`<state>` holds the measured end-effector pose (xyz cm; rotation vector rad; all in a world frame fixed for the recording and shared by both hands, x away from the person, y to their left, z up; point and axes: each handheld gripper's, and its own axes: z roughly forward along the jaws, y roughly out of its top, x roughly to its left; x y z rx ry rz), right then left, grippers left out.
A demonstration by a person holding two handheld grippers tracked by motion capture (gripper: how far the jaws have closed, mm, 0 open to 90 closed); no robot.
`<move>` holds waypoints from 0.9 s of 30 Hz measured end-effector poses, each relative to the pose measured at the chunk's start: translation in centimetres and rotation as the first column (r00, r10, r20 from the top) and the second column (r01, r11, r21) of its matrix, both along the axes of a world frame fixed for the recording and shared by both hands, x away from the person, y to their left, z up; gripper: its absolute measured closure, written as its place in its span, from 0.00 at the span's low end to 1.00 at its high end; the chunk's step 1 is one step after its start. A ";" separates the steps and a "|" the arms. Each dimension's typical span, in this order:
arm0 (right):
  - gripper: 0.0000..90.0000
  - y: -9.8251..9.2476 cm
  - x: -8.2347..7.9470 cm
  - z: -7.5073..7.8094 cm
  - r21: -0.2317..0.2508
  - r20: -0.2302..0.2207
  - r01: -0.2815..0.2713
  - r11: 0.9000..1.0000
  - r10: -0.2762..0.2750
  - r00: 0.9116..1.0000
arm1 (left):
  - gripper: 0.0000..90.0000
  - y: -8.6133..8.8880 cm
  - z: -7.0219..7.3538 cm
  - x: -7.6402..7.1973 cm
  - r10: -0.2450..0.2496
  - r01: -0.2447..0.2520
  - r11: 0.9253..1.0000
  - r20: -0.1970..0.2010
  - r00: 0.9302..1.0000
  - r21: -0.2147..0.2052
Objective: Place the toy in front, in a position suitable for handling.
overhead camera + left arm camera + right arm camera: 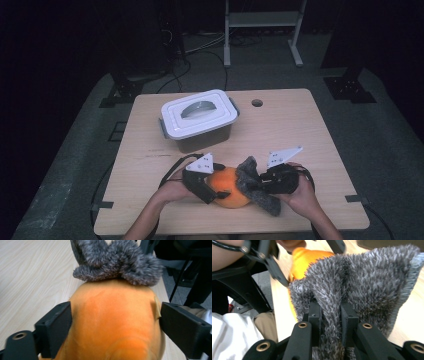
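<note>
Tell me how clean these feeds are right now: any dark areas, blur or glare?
High view: dim, room around the table nearly black, soft detail, no glare. Left gripper view: bright and even; the orange plush blurs towards the bottom edge. Right gripper view: the grey fuzzy cloth is sharp; the left gripper behind it is blurred.

In the high view the room is dim: the desk (300, 130) is lit softly from above while the floor and background fall to near black, and the frame is grainy and soft. Shadows under things are faint. Both gripper views are brighter and evenly lit, without glare. The orange plush (112, 322) is blurred nearest the lens, and the black fingers (348, 322) are slightly soft.
</note>
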<state>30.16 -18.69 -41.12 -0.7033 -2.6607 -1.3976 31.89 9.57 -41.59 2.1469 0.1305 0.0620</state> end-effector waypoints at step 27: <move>0.82 -1.9 -0.3 -0.4 -0.045 -0.041 0.001 0.999 -0.003 0.999 | 0.32 0.4 0.6 -0.5 -0.022 0.019 0.998 0.045 0.999 0.055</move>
